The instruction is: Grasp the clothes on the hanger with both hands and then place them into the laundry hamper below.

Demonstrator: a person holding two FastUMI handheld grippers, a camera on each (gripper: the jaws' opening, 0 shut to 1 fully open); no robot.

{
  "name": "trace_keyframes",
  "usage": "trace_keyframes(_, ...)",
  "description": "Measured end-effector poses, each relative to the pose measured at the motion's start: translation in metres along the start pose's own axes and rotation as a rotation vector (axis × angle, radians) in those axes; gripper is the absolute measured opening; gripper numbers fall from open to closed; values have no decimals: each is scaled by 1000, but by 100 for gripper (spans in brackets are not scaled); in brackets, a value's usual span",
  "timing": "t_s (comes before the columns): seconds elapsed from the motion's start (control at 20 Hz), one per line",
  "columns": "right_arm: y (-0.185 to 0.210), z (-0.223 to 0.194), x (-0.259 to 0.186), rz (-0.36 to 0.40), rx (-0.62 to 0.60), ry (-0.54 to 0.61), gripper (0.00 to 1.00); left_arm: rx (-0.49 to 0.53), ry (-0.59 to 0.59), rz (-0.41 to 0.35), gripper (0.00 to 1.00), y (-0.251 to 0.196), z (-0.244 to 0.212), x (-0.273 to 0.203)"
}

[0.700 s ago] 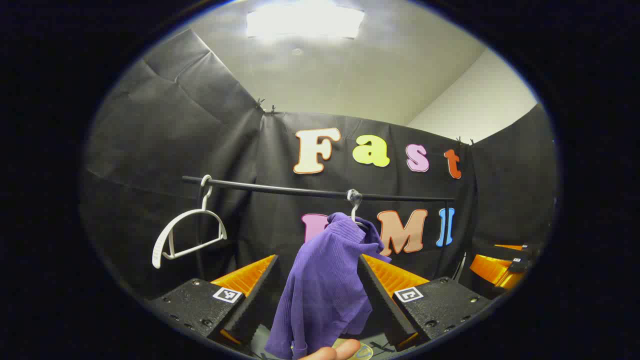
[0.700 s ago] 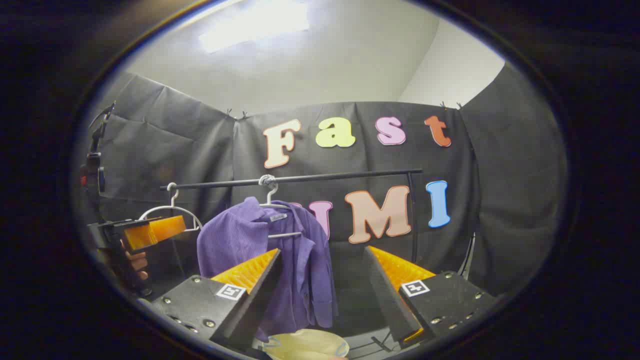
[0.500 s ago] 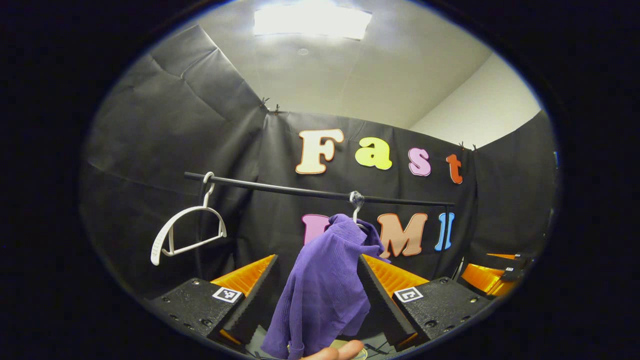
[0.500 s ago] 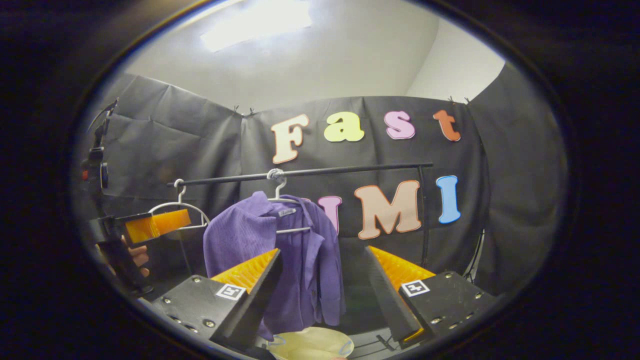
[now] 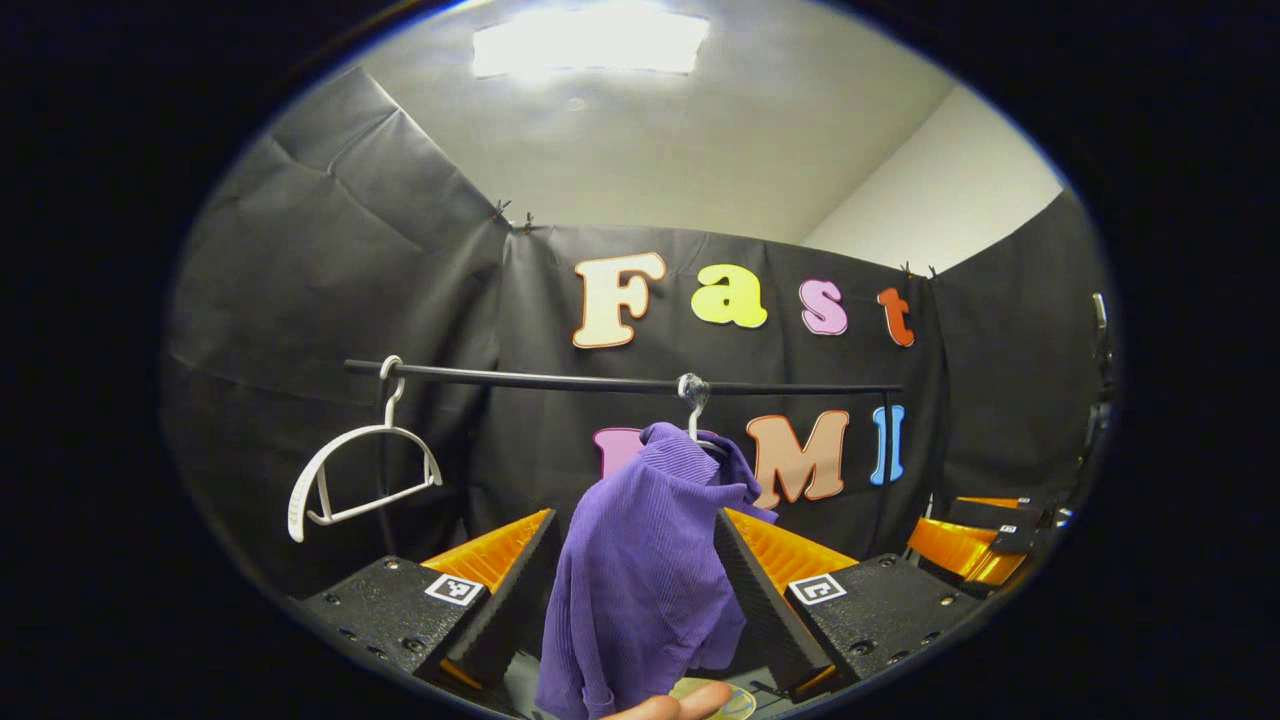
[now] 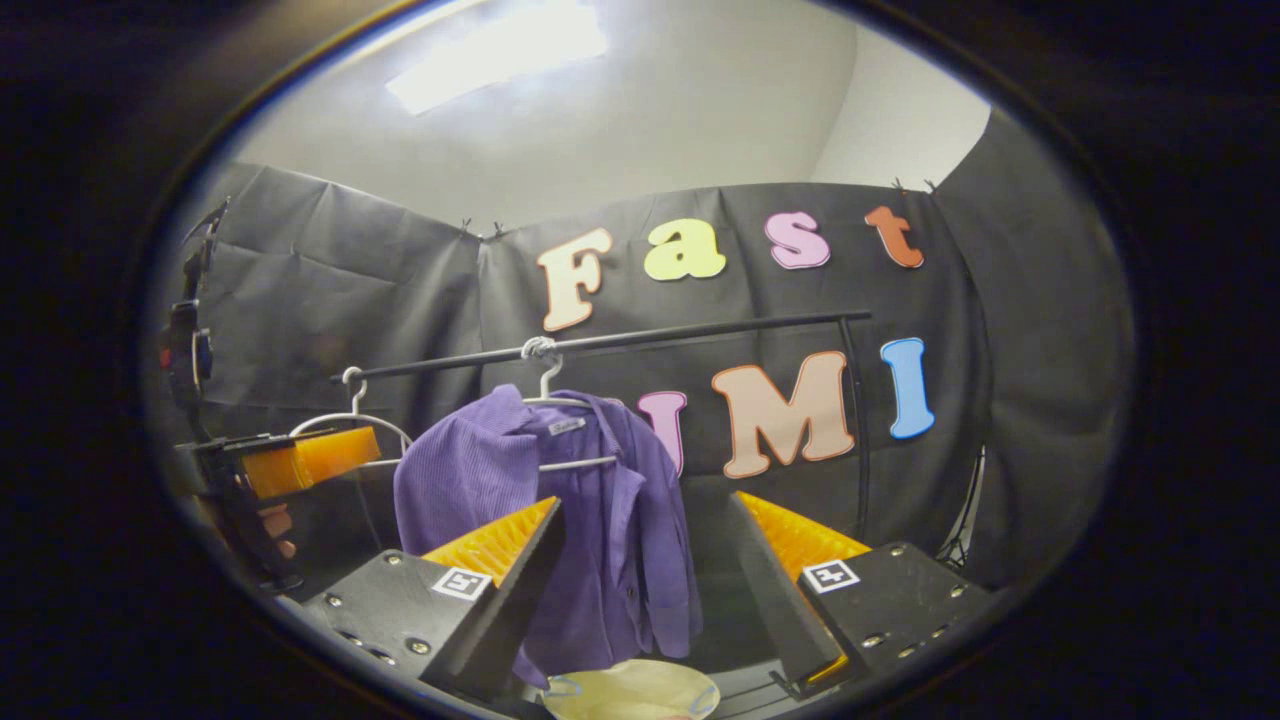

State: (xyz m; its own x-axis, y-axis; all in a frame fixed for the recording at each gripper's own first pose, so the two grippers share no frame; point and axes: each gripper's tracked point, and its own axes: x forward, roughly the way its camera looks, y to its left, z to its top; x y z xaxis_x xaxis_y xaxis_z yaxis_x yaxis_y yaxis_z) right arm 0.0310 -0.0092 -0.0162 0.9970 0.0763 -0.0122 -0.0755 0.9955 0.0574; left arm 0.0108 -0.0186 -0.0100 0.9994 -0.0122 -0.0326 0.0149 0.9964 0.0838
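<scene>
Left hand-held gripper (image 5: 635,575) released, purple shirt (image 5: 640,570) between its fingers. Right hand-held gripper (image 6: 640,560) released; its view catches the shirt's open front, hamper (image 6: 632,690) below.

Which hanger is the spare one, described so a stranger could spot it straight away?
Find the black rail across the booth's dark cloth wall. Two hangers hang from it; the spare is the white hanger at its left end, tilted and bare, while the other carries the purple shirt.
</scene>
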Motion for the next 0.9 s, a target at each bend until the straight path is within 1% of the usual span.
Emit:
trace_keyframes(0.2,-7,3,2,26,11,6,97,30,28,5,92,-17,-11,3)
trace_keyframes(0.35,-16,0,0,24,22,10,97,32,65,-23,92,-39,-28,5)
trace_keyframes(0.45,-22,-8,-1,25,11,16,97,42,57,-24,92,-47,-33,8)
trace_keyframes(0.5,-29,-13,-2,14,8,21,97,43,63,-26,95,-53,-41,8)
trace_keyframes(0.6,-40,-27,-1,-6,20,45,97,42,93,-50,95,-68,-60,11)
trace_keyframes(0.65,-43,-34,1,-8,28,61,97,42,107,-48,92,-73,-69,13)
trace_keyframes(0.7,-49,-40,2,-17,25,72,97,49,115,-41,92,-73,-76,17)
trace_keyframes(0.75,-56,-44,3,-24,7,73,97,65,115,-18,95,-72,-82,21)
trace_keyframes(0.8,-62,-47,6,-36,-11,73,92,81,111,13,94,-67,-87,25)
trace_keyframes(0.85,-69,-52,7,-50,-28,70,92,91,99,46,97,-62,-90,31)
trace_keyframes(0.9,-73,-56,11,-56,-41,70,92,97,100,75,98,-60,-95,34)
